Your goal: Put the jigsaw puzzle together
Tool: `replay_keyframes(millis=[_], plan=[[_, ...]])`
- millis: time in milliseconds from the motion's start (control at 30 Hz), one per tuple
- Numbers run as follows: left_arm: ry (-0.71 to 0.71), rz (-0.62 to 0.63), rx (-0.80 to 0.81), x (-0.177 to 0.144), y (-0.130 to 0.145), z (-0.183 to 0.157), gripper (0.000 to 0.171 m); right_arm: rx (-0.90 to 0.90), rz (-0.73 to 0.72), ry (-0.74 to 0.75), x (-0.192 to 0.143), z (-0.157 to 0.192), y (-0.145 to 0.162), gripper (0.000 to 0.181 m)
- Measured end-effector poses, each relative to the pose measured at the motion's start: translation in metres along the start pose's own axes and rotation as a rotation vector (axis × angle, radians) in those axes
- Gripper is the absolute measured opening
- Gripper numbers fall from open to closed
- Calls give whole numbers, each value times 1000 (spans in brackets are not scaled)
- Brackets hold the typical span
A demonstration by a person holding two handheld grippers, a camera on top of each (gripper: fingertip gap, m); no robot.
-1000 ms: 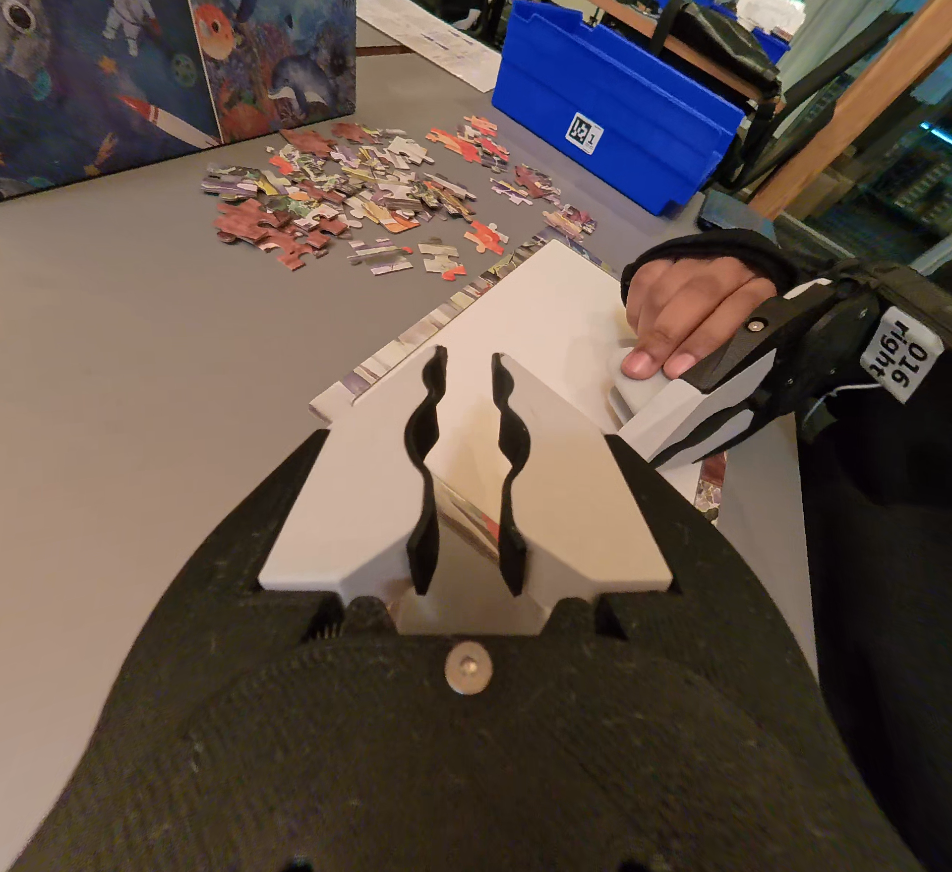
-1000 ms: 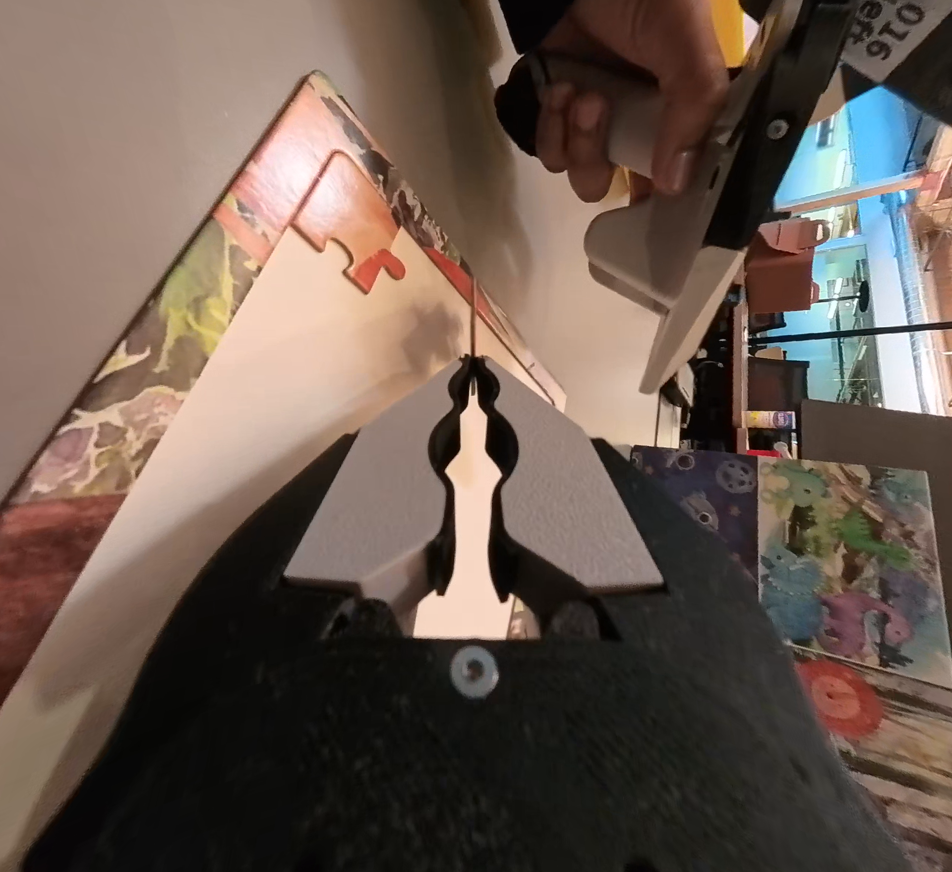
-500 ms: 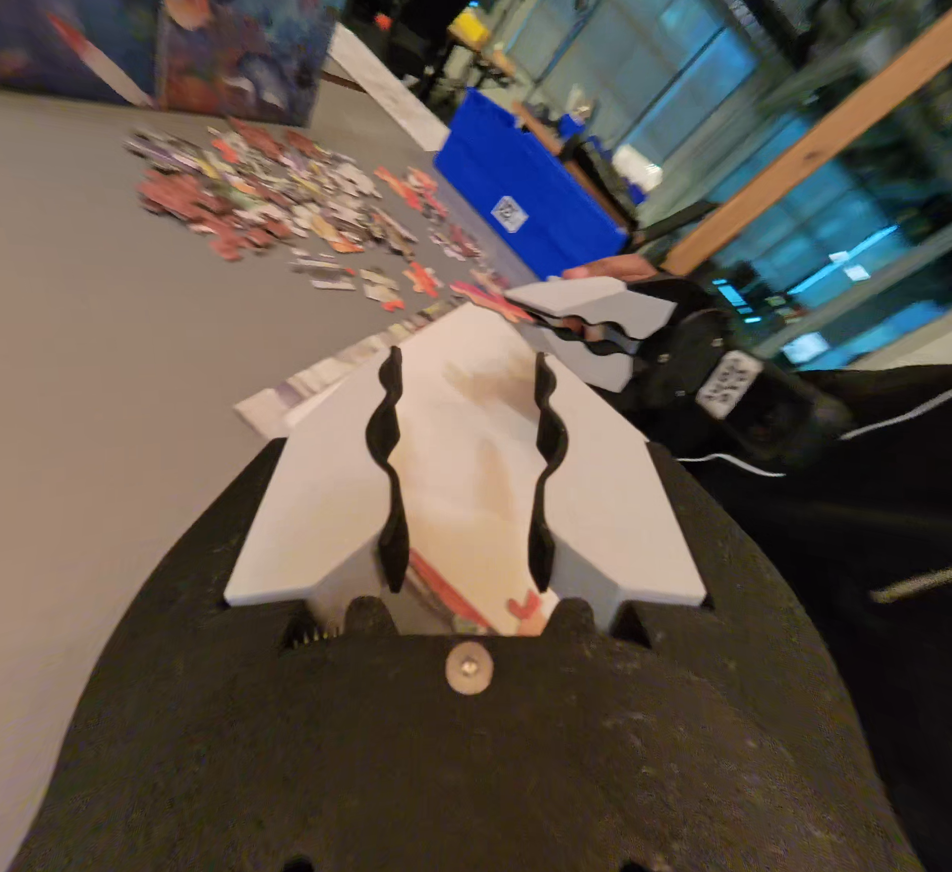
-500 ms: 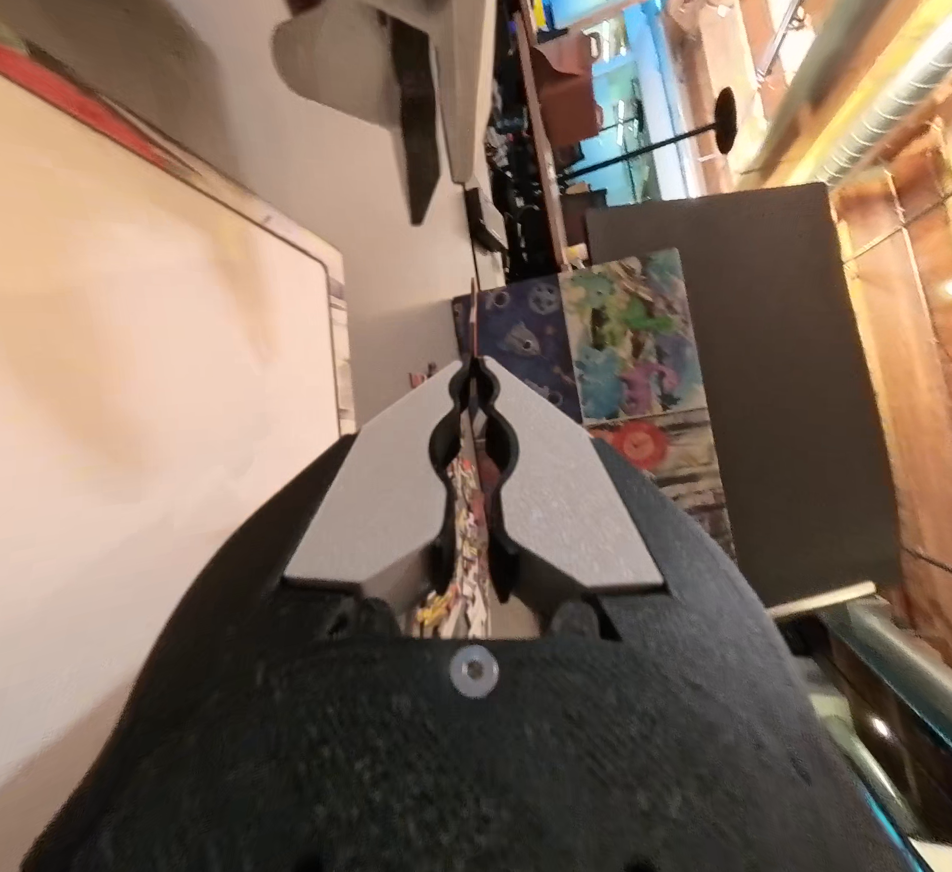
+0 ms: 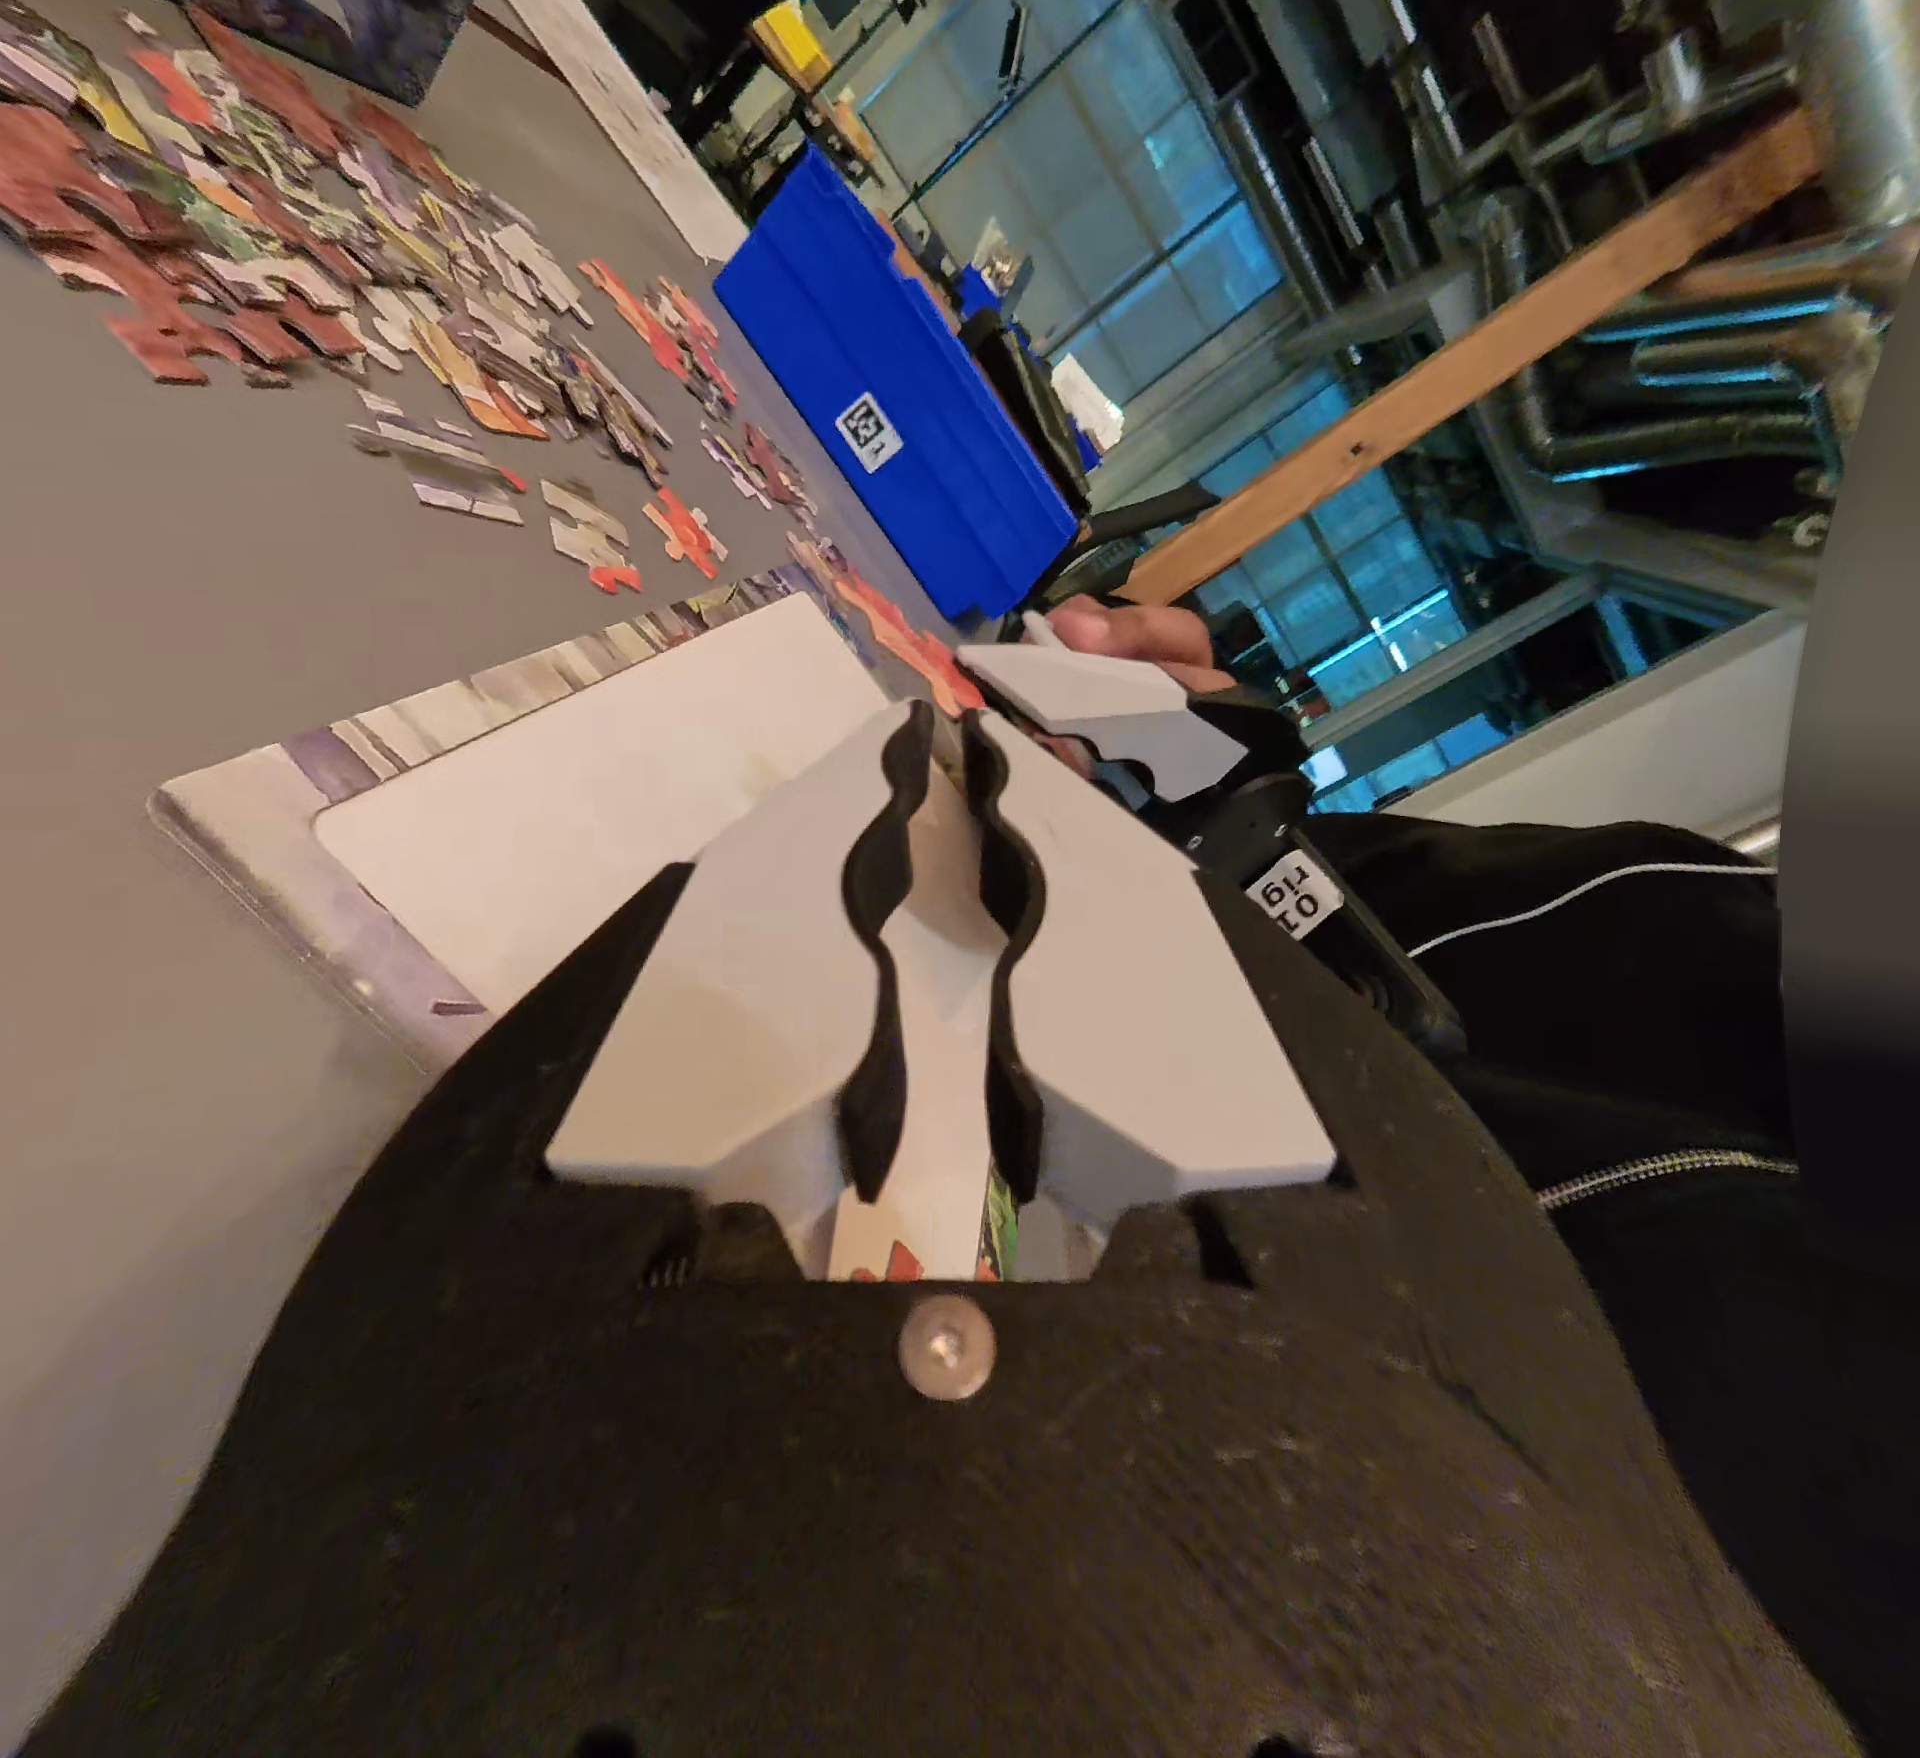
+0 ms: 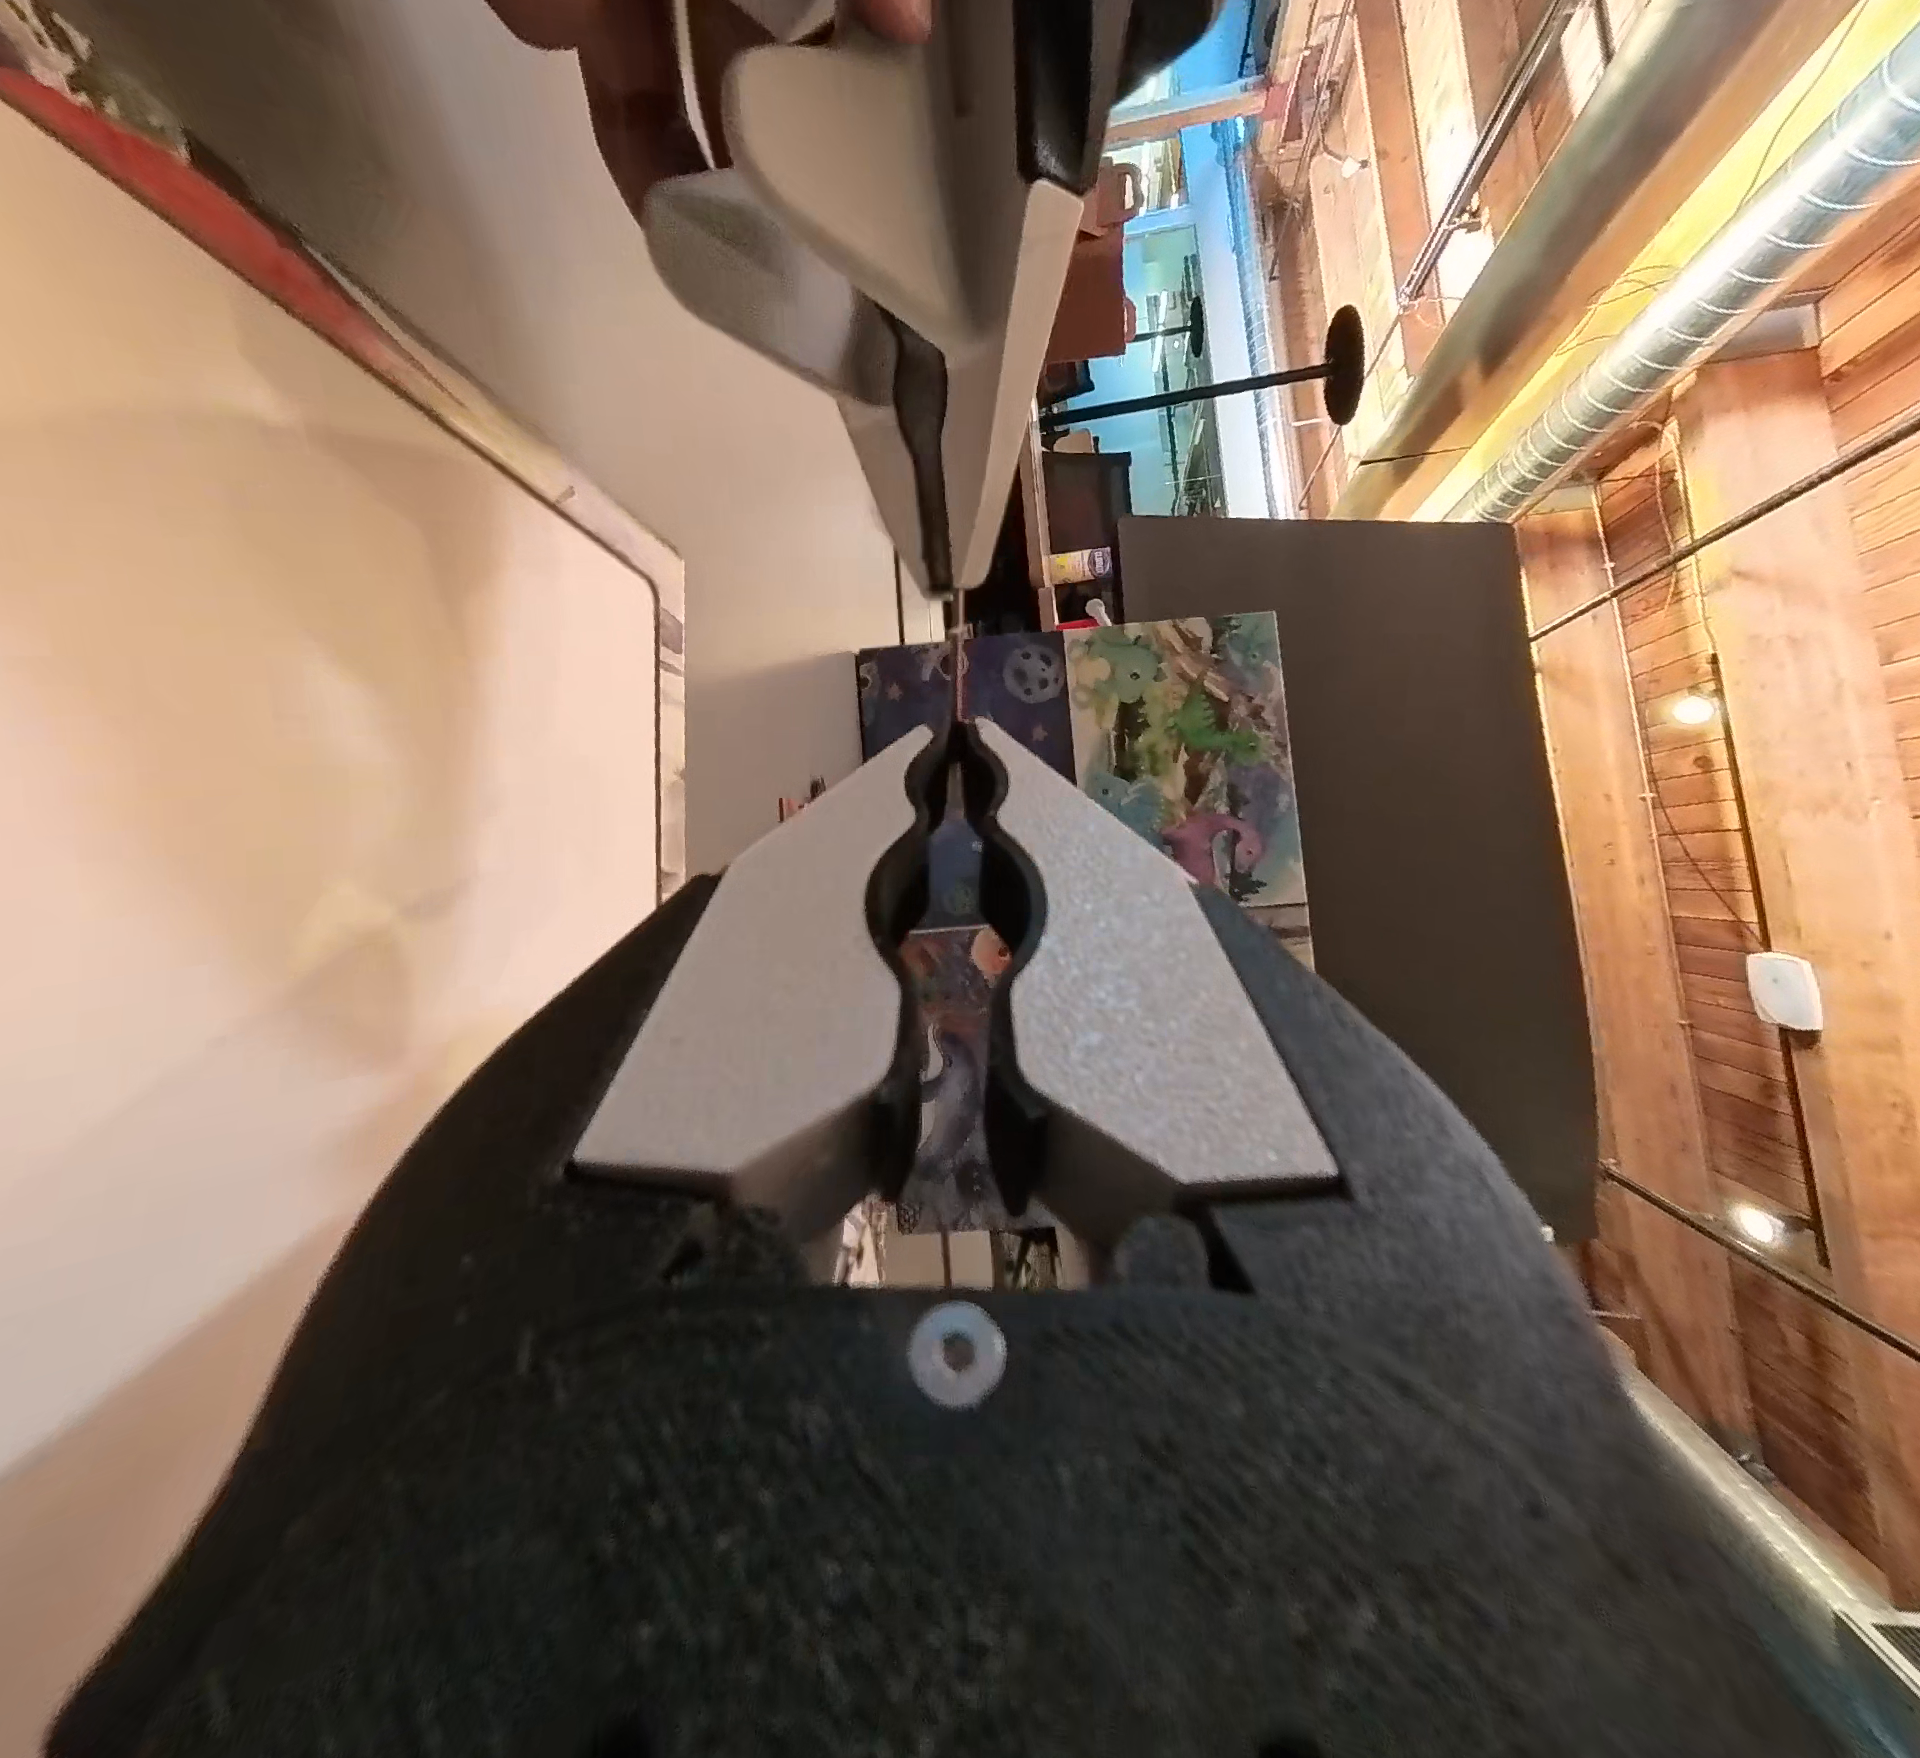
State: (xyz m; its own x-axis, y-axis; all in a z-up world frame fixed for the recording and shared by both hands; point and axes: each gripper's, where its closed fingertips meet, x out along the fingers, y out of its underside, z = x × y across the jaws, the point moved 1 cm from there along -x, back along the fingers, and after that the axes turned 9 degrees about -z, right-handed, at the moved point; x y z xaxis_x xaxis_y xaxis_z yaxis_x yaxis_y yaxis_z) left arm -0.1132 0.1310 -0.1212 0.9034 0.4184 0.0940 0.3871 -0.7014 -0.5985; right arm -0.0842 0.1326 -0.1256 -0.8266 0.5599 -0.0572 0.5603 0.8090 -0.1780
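Right gripper (image 6: 958,732): jaws closed to a sliver at the tips, pinching a thin puzzle piece (image 6: 957,669) seen edge-on, held up in the air w/ its free edge sticking out fwd. Left gripper (image 5: 943,732): jaws nearly closed, narrow gap. From the right wrist view its tips meet the far edge of the same piece, but can't tell if it's actually clamped or just touching. Looks like a handover or re-grip, judging by both tips on one piece.

The piece sits above the puzzle tray (image 5: 260,835), which is mostly bare inside, only border bits in. Loose pieces (image 5: 312,254) are spread on the table (image 5: 156,617) beyond it, near a blue bin (image 5: 894,420).

Handling, as a guess:
- Cardboard, v. light, flat, fairly stiff but will bend or crease if squeezed on a tab.
- Glossy face, so it can swivel in a tip-only pinch.
- Best hold is across the flat faces, on the body near one edge, leaving tabs free for seating.
- Too thin to pick easily once flat on the tray, so get the orientation right in the air.
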Motion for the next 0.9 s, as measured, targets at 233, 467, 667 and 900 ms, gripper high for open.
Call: replay_keyframes(millis=[233,467,667,900], plan=[[-26,-7,0,-2,-2,5,5,-29,-69,-35,-2,10,-16,1],[-19,6,14,-2,0,5,15,4,-119,-98,-2,22,-26,0],[-74,-14,65,-9,-7,14,18,47,-173,-221,-8,39,-33,0],[-144,-9,138,-14,-10,23,18,166,-395,-588,-49,81,-85,0]])
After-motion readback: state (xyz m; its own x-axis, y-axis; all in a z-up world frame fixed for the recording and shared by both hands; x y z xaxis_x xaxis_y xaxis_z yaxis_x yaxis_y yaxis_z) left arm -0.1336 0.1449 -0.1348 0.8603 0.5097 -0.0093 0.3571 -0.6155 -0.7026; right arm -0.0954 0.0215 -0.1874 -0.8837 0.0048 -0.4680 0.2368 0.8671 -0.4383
